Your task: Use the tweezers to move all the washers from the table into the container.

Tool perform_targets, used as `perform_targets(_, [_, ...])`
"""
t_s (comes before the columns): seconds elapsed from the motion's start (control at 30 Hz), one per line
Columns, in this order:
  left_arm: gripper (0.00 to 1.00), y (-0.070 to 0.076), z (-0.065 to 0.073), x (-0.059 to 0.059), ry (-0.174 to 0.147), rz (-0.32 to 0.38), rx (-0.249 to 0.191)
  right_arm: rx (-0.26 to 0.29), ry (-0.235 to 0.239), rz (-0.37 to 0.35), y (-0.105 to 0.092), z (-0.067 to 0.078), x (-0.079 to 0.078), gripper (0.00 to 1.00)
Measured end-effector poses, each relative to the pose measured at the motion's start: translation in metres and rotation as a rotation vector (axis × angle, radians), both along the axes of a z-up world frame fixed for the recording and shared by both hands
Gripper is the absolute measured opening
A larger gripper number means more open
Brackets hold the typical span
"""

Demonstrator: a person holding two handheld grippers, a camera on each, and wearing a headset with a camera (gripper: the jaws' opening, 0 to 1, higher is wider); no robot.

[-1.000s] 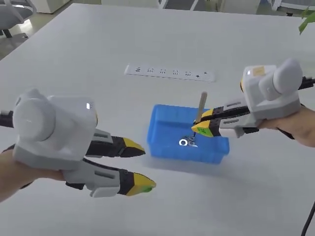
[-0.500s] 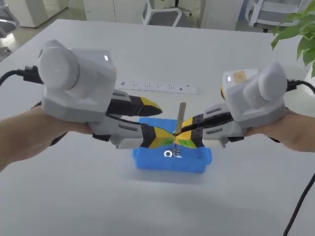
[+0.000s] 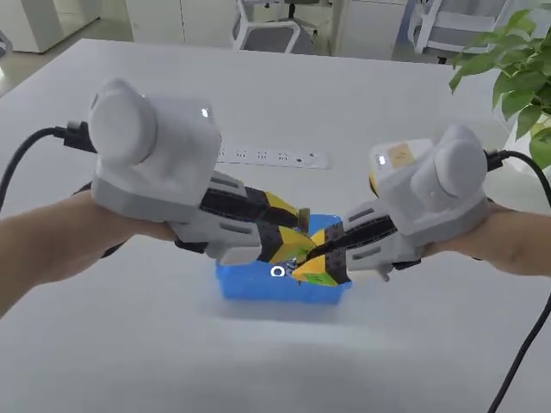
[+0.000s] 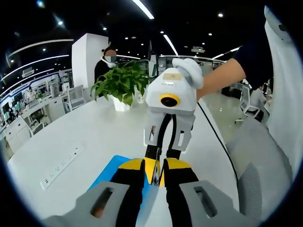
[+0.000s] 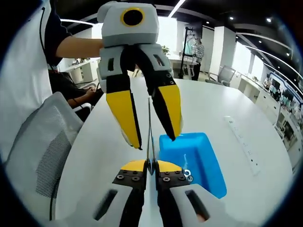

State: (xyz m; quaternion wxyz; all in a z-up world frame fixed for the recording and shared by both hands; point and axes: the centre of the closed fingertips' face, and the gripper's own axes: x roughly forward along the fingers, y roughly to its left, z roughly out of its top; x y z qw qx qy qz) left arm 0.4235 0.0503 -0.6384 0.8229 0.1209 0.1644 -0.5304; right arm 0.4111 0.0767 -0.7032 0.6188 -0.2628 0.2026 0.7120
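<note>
Left gripper (image 5: 155, 139) moved in from near left; jaws part-open, straddling slim metal tweezers (image 5: 149, 127) clamped tight by right gripper (image 5: 150, 165). Silver washers (image 3: 277, 272) sit in blue plastic container (image 3: 258, 288); task looks nearly done.

Head view is bright and even, with soft overhead office light, so the white bench (image 3: 258, 370) only gets a faint fuzzy shadow under the blue container (image 3: 245, 286). It's a bit soft overall. Both gripper views bend hard toward the edges (fisheye), with a dark ceiling and blown-out light strips (image 4: 142, 7). In the right gripper view the bench glares near-white, the tweezers (image 5: 149, 127) are just a thin dark line, and the right gripper (image 5: 151, 166) looks soft up close.
</note>
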Motion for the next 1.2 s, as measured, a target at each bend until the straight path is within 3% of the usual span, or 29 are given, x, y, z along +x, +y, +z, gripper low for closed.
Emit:
perform_targets(0.07, [0.17, -0.001, 0.001, -0.001, 0.007, -0.010, -0.002, -0.011, -0.005, 0.007, 0.000, -0.001, -0.001, 0.08])
perform_targets(0.13, [0.07, -0.002, 0.000, -0.006, 0.011, -0.035, 0.005, -0.009, -0.001, 0.008, 0.001, 0.000, -0.002, 0.08])
perform_targets(0.17, [0.07, -0.005, 0.001, -0.010, 0.027, -0.057, -0.014, -0.013, 0.000, 0.004, 0.001, 0.000, -0.002, 0.08])
perform_targets(0.2, [0.07, 0.001, 0.000, -0.003, 0.000, -0.035, -0.001, -0.013, -0.002, 0.007, 0.001, 0.000, -0.002, 0.08])
perform_targets(0.27, [0.07, 0.005, -0.001, -0.006, 0.037, -0.049, -0.015, -0.014, 0.000, 0.015, 0.001, 0.001, -0.005, 0.08])
perform_targets(0.5, [0.07, 0.018, -0.010, -0.013, 0.030, -0.058, 0.016, -0.029, 0.006, 0.009, -0.004, -0.001, -0.010, 0.08])
perform_targets(0.6, [0.07, 0.017, -0.008, -0.016, 0.032, -0.057, -0.008, -0.021, 0.019, 0.003, -0.006, 0.000, -0.015, 0.08])
perform_targets(0.67, [0.07, 0.016, -0.014, -0.018, 0.041, -0.062, -0.004, -0.038, 0.009, 0.007, -0.008, -0.002, -0.016, 0.08])
perform_targets(0.77, [0.07, 0.019, -0.026, -0.024, 0.057, -0.082, 0.040, -0.060, 0.007, 0.014, -0.013, -0.007, -0.019, 0.08])
perform_targets(0.87, [0.07, 0.017, -0.028, -0.029, 0.062, -0.093, 0.042, -0.065, 0.019, 0.019, -0.015, -0.009, -0.023, 0.08])
perform_targets(1.0, [0.07, 0.018, -0.044, -0.032, 0.074, -0.111, 0.087, -0.093, 0.019, 0.029, -0.018, -0.017, -0.022, 0.08])
perform_targets(1.1, [0.08, 0.019, -0.051, -0.034, 0.084, -0.122, 0.094, -0.102, 0.026, 0.035, -0.019, -0.022, -0.022, 0.08])
perform_targets(1.2, [0.08, 0.023, -0.075, -0.038, 0.112, -0.142, 0.169, -0.122, 0.031, 0.043, -0.018, -0.033, -0.024, 0.08])
